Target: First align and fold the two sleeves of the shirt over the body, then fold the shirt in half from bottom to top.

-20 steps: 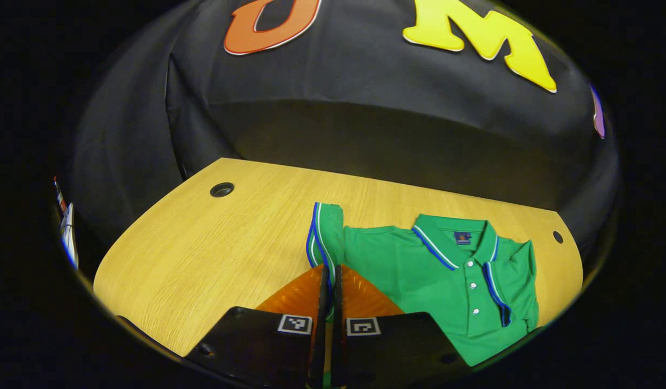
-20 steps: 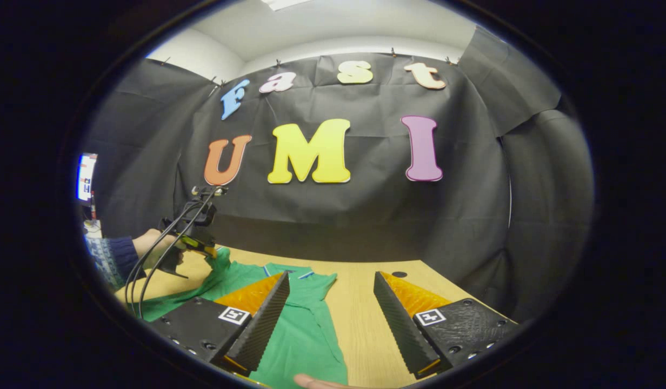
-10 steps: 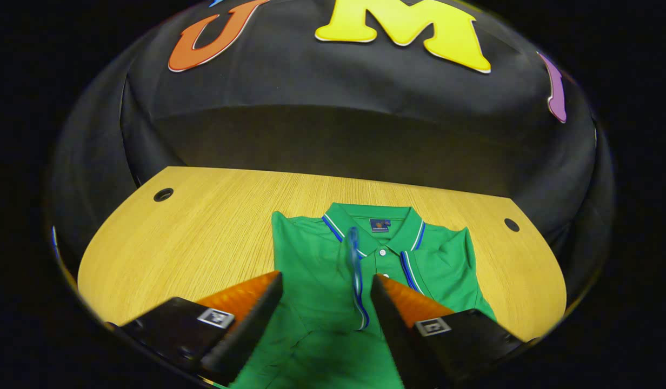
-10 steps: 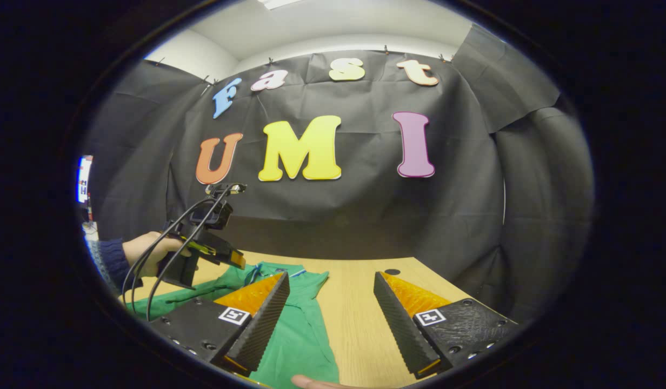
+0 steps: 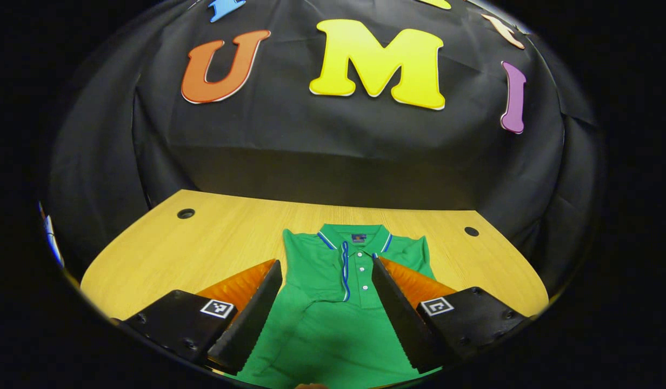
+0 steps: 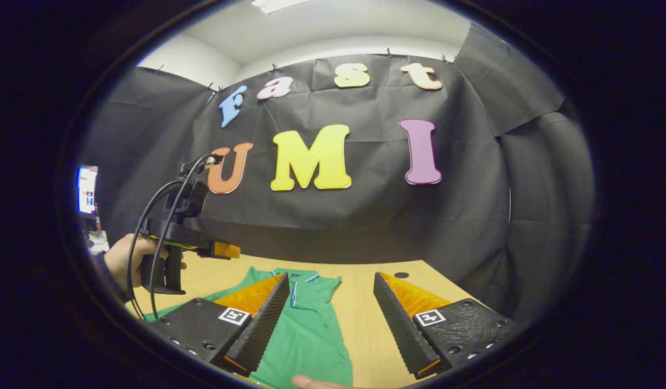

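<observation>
Wood-grain bench (image 5: 214, 243) runs under both views, pale and bare around a green shirt (image 5: 333, 324) lying flat on it, with black cloth hung as the wall behind. Nearest in the left gripper view, the left gripper (image 5: 326, 319) hangs above the shirt's body with its jaws spread wide and nothing between them. Between its fingers (image 5: 257, 313) the button placket, three white buttons and a blue-and-white striped edge show, one sleeve folded in across the chest. Beyond them sits the collar (image 5: 354, 237), trimmed in blue and white, pointing toward the far wall. Two dark round holes are set in the bench, one at the far left (image 5: 186, 213) and one at the far right (image 5: 471, 231). In the right gripper view the right gripper (image 6: 331, 319) also has its jaws apart and empty, poised over the shirt's (image 6: 306, 335) right edge and the bare wood beside it. Farther off to the left, a hand (image 6: 122, 259) holds the left gripper (image 6: 225, 250) raised above the bench, cables looping from it. At the bottom edge a pale sliver shows, possibly a fingertip, too little to tell.
</observation>
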The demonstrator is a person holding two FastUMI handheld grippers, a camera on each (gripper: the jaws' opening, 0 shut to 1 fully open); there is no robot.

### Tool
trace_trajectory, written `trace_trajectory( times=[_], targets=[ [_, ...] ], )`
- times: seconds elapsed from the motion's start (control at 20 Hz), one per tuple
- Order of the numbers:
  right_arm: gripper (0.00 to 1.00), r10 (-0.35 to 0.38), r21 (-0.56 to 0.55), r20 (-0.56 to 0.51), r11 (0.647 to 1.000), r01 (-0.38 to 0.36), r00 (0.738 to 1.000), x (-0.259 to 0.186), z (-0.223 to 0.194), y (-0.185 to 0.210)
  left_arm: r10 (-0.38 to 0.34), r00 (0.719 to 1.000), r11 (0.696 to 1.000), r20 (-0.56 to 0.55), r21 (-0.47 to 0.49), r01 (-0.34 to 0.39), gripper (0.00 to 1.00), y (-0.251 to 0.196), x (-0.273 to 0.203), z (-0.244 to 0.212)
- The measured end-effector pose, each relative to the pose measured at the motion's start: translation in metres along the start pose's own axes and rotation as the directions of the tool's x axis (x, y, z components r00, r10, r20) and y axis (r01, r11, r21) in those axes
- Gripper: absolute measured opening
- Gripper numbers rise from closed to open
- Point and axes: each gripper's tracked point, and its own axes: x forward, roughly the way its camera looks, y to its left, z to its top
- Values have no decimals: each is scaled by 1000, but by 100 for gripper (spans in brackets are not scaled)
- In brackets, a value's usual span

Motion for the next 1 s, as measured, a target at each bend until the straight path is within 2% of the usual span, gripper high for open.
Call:
trace_trajectory(
  times=[0.2,0.3,0.45,0.6,0.75,0.85,1.0],
  targets=[
    [96,1,-25,-1,1000,-1,1000,-17,13,10,-8,1000,999,0,-32,8,100,21,-49,-25],
    [93,14,-39,4,999,-14,1000,-27,19,17,-12,1000,998,0,-61,12,100,32,-75,-42],
    [96,12,-60,10,998,-11,1000,-40,26,21,5,999,997,34,-80,-2,100,55,-107,-61],
    [96,1,-99,-25,995,-3,1000,-55,13,24,46,997,997,54,-67,-43,100,78,-135,-79],
    [95,-31,-126,-43,992,25,999,-70,1,20,108,984,993,144,-71,-99,100,98,-162,-77],
    [94,-52,-121,-29,992,48,998,-83,-4,16,89,978,994,188,-72,-77,100,95,-180,-78],
    [96,-61,-115,-33,992,56,998,-100,-23,18,84,985,996,154,-45,-78,100,96,-195,-109]
  ],
)
